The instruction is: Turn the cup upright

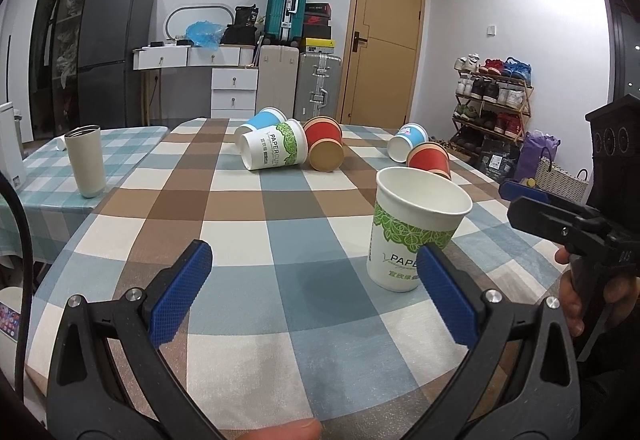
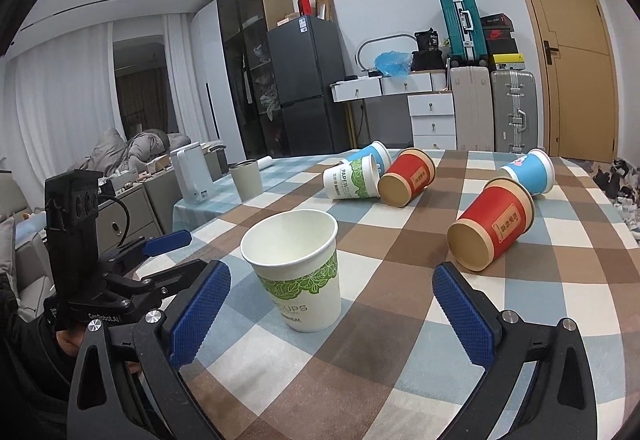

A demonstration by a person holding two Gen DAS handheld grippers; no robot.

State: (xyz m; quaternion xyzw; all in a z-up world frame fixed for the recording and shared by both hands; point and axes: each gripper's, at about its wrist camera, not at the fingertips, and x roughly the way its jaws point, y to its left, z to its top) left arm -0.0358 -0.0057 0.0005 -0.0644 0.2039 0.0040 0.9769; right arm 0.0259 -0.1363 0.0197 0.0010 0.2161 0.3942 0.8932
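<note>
A white paper cup with a green leaf band (image 1: 412, 228) (image 2: 300, 272) stands upright on the checked tablecloth. My left gripper (image 1: 316, 292) is open and empty, the cup just beyond its right finger. My right gripper (image 2: 332, 316) is open and empty, with the cup between and just ahead of its fingers, not touched. Several cups lie on their sides: a white-green one (image 1: 276, 149) (image 2: 352, 179), a red one (image 1: 324, 147) (image 2: 406, 177), a blue one (image 1: 262, 119) (image 2: 374, 153), another red one (image 1: 430, 159) (image 2: 492, 224), and another blue one (image 1: 406, 141) (image 2: 528, 171).
A beige metal tumbler (image 1: 85, 159) (image 2: 247, 175) stands upright on the neighbouring table at the left. A white kettle (image 2: 192, 171) stands beside it. The table edge (image 1: 280, 420) runs close to me. Suitcases, drawers and a fridge stand behind the table.
</note>
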